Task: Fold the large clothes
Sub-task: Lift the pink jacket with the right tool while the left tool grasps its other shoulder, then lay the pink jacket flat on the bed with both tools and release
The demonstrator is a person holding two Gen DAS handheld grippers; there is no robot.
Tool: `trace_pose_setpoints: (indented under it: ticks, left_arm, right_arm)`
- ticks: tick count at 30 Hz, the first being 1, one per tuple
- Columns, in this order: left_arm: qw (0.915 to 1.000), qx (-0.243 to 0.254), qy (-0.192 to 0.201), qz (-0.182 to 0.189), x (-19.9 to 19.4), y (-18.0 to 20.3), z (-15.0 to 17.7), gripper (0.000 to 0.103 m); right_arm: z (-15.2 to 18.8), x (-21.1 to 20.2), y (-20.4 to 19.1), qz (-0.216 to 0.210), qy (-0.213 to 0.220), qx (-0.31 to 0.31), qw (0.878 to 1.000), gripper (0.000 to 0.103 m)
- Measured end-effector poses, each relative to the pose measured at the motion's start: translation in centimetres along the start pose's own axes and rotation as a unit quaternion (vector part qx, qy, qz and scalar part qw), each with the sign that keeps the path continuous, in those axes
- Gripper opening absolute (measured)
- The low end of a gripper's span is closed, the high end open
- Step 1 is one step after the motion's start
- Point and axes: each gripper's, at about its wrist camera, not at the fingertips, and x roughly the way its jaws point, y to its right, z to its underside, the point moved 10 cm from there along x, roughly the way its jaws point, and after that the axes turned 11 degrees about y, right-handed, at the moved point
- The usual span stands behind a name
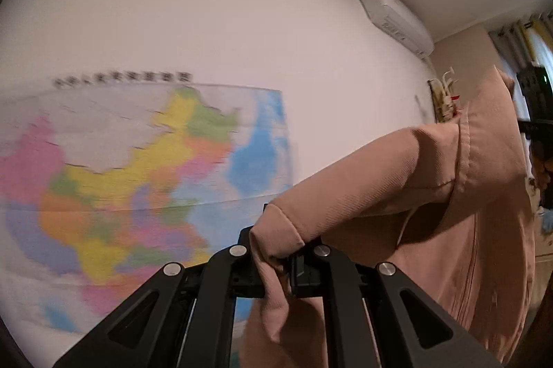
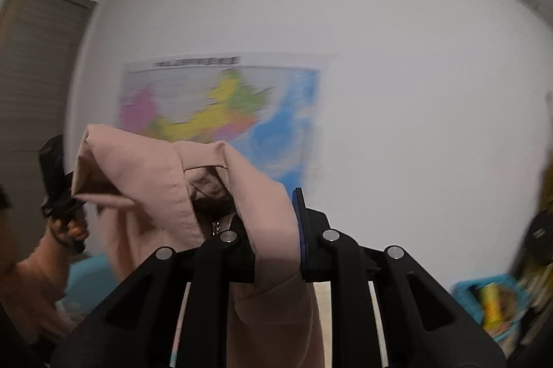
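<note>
Holding the pink garment up in front of the wall map, we have our left gripper pinching one edge and our right gripper pinching the other, the cloth slung between them

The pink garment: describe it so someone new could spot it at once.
Start at the white wall with the coloured map. In front of it hangs the pink garment, stretched between the left gripper and right gripper. It is the only fabric held aloft.

Both wrist views level, toward map
</note>
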Motion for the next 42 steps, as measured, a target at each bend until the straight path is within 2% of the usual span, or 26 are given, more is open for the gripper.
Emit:
trace_pose_setpoints:
  ticks: [4,8,10,14,16,17,19,21,22,24,25,27,29,31,35,37,38,40,41,42]
  left_arm:
    - [0.9983,0.019,-0.015,-0.054,-7.2,-1.8,-2.5,0.006]
    - [0.9917,0.059,-0.031,-0.110,-11.0,-4.2,-3.8,0.006]
    - [0.9886,0.059,-0.049,-0.129,-11.0,-5.2,-3.0,0.006]
    - [0.9775,0.008,-0.144,-0.154,-8.1,-10.6,2.9,0.006]
    - [0.9646,-0.025,-0.201,-0.169,-5.9,-13.4,7.9,0.006]
    - [0.9536,-0.031,-0.238,-0.181,-4.5,-15.0,11.6,0.006]
    - [0.9339,-0.045,-0.295,-0.197,-2.8,-17.2,18.2,0.006]
    - [0.9053,-0.064,-0.365,-0.208,-1.1,-19.4,26.0,0.006]
    - [0.8938,-0.081,-0.390,-0.206,-0.4,-20.2,29.3,0.006]
    - [0.8601,-0.117,-0.450,-0.210,0.4,-21.7,36.9,0.006]
    - [0.8488,-0.131,-0.467,-0.211,0.7,-22.3,39.8,0.006]
    - [0.8353,-0.139,-0.484,-0.220,0.9,-23.5,43.4,0.006]
    - [0.8258,-0.164,-0.493,-0.219,1.7,-24.4,45.4,0.006]
    - [0.8223,-0.173,-0.496,-0.220,1.9,-24.9,46.5,0.006]
    - [0.8133,-0.196,-0.500,-0.223,3.0,-26.4,48.2,0.006]
    - [0.8005,-0.199,-0.513,-0.238,3.3,-27.3,49.8,0.007]
    - [0.7958,-0.197,-0.518,-0.244,3.1,-27.4,50.1,0.013]
    - [0.7766,-0.207,-0.538,-0.254,2.5,-27.8,52.0,0.028]
    - [0.7726,-0.211,-0.541,-0.256,2.2,-27.9,52.3,0.037]
    - [0.7726,-0.215,-0.539,-0.258,1.8,-28.1,52.4,0.044]
  right_arm:
    - [1.2,-1.6,-5.9,-0.077,0.004,0.012,0.997,0.016]
    - [1.7,-0.9,-9.6,-0.126,0.013,0.021,0.992,0.018]
    - [2.5,1.2,-10.1,-0.149,0.006,0.049,0.988,0.018]
    - [7.8,9.0,-9.9,-0.175,-0.058,0.110,0.977,0.018]
    - [13.4,15.3,-9.8,-0.165,-0.127,0.136,0.969,0.018]
    - [16.8,18.4,-9.7,-0.158,-0.166,0.155,0.961,0.018]
    - [22.4,22.6,-9.3,-0.145,-0.215,0.169,0.951,0.018]
    - [29.3,26.5,-9.5,-0.139,-0.279,0.212,0.926,0.018]
    - [32.4,28.0,-9.5,-0.129,-0.304,0.212,0.920,0.018]
    - [38.5,30.6,-9.5,-0.110,-0.352,0.221,0.903,0.018]
    - [40.8,31.7,-9.6,-0.102,-0.367,0.216,0.899,0.017]
    - [44.2,33.4,-9.8,-0.093,-0.391,0.228,0.887,0.017]
    - [45.5,34.8,-9.3,-0.076,-0.398,0.217,0.888,0.017]
    - [45.5,36.1,-8.8,-0.073,-0.397,0.220,0.888,0.016]
    - [43.5,38.3,-8.4,-0.076,-0.376,0.220,0.897,0.015]
    - [43.6,39.4,-8.6,-0.070,-0.380,0.218,0.896,0.016]
    - [44.4,40.7,-8.7,-0.066,-0.387,0.205,0.897,0.018]
    - [45.1,40.5,-9.1,-0.051,-0.404,0.167,0.898,0.022]
    - [44.5,40.2,-8.9,-0.043,-0.395,0.159,0.904,0.027]
    - [43.7,40.5,-8.5,-0.041,-0.382,0.164,0.908,0.033]
